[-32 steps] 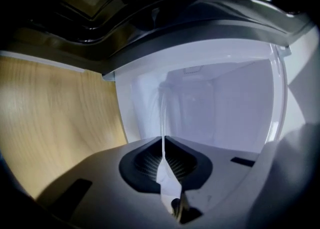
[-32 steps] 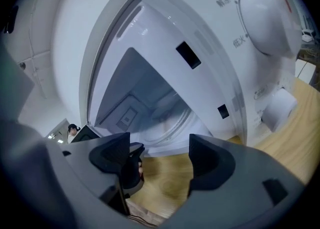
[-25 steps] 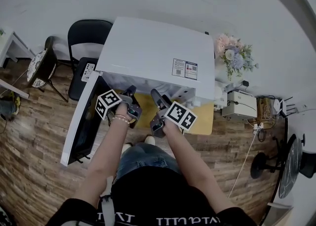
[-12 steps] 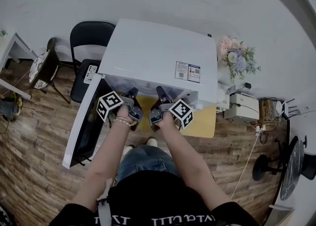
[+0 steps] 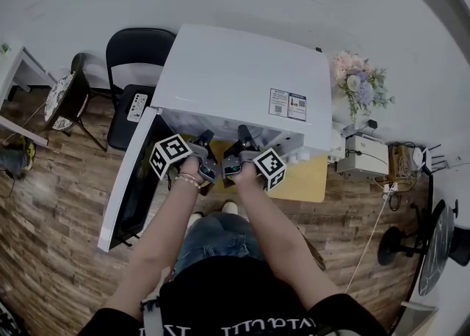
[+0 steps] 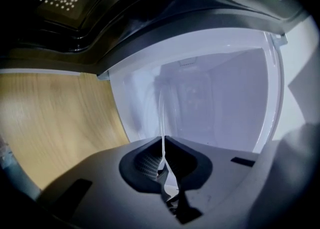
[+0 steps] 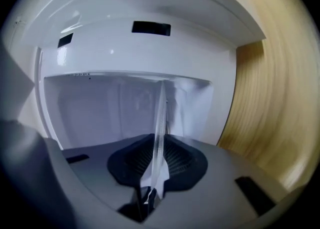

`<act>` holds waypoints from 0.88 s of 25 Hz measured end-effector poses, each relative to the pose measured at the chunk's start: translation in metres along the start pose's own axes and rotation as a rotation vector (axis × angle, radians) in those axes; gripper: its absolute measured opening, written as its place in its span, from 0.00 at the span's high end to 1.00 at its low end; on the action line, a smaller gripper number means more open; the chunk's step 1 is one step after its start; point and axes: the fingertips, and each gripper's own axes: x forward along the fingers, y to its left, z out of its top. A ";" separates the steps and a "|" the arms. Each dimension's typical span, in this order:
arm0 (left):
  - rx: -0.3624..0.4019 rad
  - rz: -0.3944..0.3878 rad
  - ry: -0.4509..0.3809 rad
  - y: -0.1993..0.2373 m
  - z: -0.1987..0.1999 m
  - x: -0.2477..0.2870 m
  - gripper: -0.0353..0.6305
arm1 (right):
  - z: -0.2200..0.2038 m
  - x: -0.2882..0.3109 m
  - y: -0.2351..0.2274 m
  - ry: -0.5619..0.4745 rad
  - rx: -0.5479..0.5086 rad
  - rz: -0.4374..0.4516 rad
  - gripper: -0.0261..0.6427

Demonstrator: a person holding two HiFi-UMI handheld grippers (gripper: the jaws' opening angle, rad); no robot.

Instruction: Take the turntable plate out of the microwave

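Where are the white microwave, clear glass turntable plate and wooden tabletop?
White box microwave (image 5: 242, 85): head view, top panel.
Clear glass turntable plate (image 7: 160, 123): right gripper view, thin rim.
Pale wooden tabletop (image 6: 55, 118): left gripper view, bare surface.

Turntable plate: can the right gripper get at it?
Probably yes: the microwave door stands open, and the right gripper has just been closing, the turntable plate edge-on between its jaws.

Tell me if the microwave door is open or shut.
Open: the door stands swung out at the left of the microwave, with the cavity exposed.

Microwave (image 5: 242, 81) on table (image 5: 308, 180), chair (image 5: 139, 45) left, flowers (image 5: 360, 81) right
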 end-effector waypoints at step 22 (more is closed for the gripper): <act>0.096 -0.161 0.002 -0.018 0.002 -0.007 0.84 | -0.004 -0.008 0.011 0.015 0.057 0.112 0.88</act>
